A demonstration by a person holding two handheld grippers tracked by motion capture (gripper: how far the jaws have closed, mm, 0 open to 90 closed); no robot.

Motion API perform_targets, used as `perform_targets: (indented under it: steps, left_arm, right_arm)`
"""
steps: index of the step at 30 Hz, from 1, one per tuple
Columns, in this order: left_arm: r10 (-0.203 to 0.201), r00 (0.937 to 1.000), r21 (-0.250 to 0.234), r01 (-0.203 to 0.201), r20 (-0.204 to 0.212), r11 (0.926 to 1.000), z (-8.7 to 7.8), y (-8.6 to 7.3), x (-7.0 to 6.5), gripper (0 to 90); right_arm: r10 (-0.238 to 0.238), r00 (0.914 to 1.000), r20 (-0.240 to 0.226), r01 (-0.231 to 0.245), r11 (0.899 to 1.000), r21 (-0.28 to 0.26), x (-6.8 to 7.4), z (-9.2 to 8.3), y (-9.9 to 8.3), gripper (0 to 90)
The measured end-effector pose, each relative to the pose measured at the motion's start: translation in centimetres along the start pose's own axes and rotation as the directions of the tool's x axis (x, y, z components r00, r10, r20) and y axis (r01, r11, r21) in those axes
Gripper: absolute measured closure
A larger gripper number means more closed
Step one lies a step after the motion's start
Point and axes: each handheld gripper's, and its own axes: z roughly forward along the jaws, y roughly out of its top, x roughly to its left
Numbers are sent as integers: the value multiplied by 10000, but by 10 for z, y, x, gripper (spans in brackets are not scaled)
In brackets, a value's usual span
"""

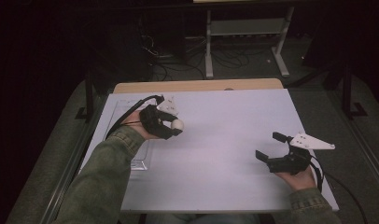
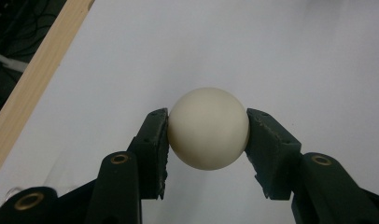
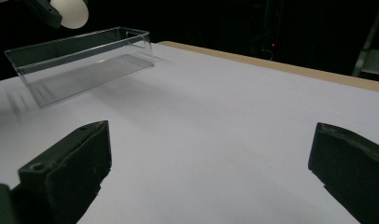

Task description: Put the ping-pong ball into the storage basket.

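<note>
black pads of the left gripper (image 2: 207, 135) press both sides of a plain cream ball (image 2: 208, 128), lifted off the white table (image 1: 225, 140); no writing can be read on it. beyond the right gripper (image 3: 211, 158), whose fingers stand wide with nothing between them, sits a clear tray (image 3: 80, 63), unlabelled, just below the held ball.

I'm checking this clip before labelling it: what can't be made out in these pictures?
- Clear tray: in the high view the left forearm covers most of it, and its transparent walls barely show.
- White ball: the pads hide its sides in the left gripper view, and in the right gripper view the top edge crops it.
- Left tongs: too dark and small in the high view.
- Right tongs: tips cut off in their own view.
</note>
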Motion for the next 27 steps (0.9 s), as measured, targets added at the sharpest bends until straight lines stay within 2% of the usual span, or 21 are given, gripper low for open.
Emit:
perform_targets:
  steps: [12,27]
  left_arm:
    - [-347,9990,140,351,-284,9993,-18,-23,7,507]
    - [-582,9968,436,606,-548,9972,-35,-48,10,507]
  right_arm:
    - [12,10000,-67,-11,9999,156,0,2,-1,0]
    - [22,10000,-57,-21,9997,232,1,3,-2,0]
